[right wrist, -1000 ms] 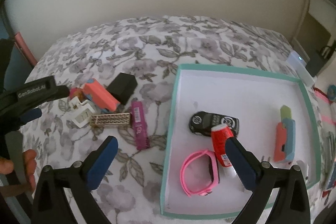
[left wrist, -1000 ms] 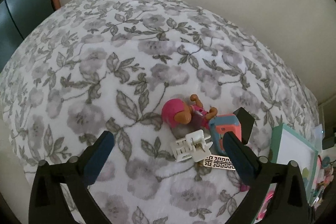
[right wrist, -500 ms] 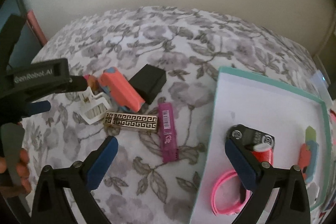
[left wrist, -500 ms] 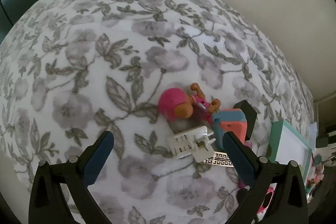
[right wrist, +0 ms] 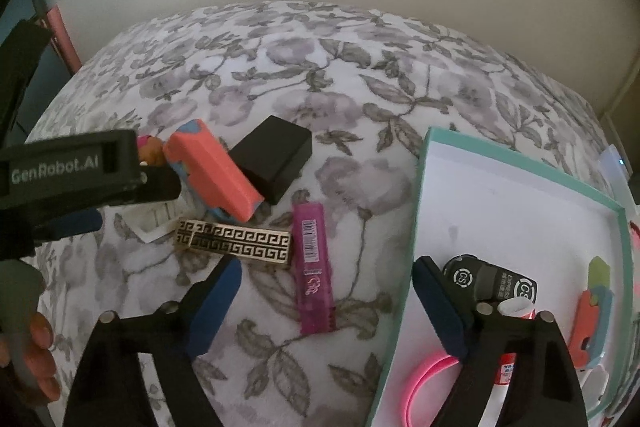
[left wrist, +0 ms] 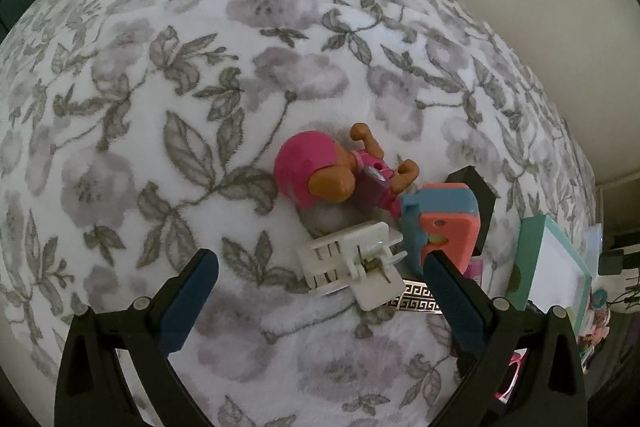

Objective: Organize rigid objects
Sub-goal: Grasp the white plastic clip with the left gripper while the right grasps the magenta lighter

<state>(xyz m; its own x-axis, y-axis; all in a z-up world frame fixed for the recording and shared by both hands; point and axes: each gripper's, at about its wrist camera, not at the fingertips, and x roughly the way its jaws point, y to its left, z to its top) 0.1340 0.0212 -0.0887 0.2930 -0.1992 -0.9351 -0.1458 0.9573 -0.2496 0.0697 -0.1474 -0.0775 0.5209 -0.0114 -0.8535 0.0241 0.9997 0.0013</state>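
Note:
My left gripper (left wrist: pixel 318 267) is open and points down at a white hair clip (left wrist: pixel 352 267), which lies between its fingers, nearer the right one. Behind the clip lie a pink doll (left wrist: pixel 320 179) and a coral-and-blue box (left wrist: pixel 444 227). In the right wrist view, a purple wrapped bar (right wrist: pixel 312 267) lies lengthwise between the fingers of my right gripper (right wrist: pixel 326 269). Its jaws are closing and the pads stand clear of the bar. A gold key-pattern bar (right wrist: pixel 236 241), the coral box (right wrist: pixel 212 171) and a black box (right wrist: pixel 272 157) lie to the left.
A teal-rimmed white tray (right wrist: pixel 420 207) at the right holds a black toy car (right wrist: pixel 492 279), a pink strap (right wrist: pixel 424 375), a red can (right wrist: pixel 516 311) and a coral-and-blue cutter (right wrist: pixel 592 319). A hand (right wrist: pixel 36 359) shows at the lower left. Everything rests on a floral bedspread (left wrist: pixel 200 107) by a wall.
My right gripper moved left from over the tray to the purple bar, and its jaws narrowed. My left gripper sank closer to the white clip.

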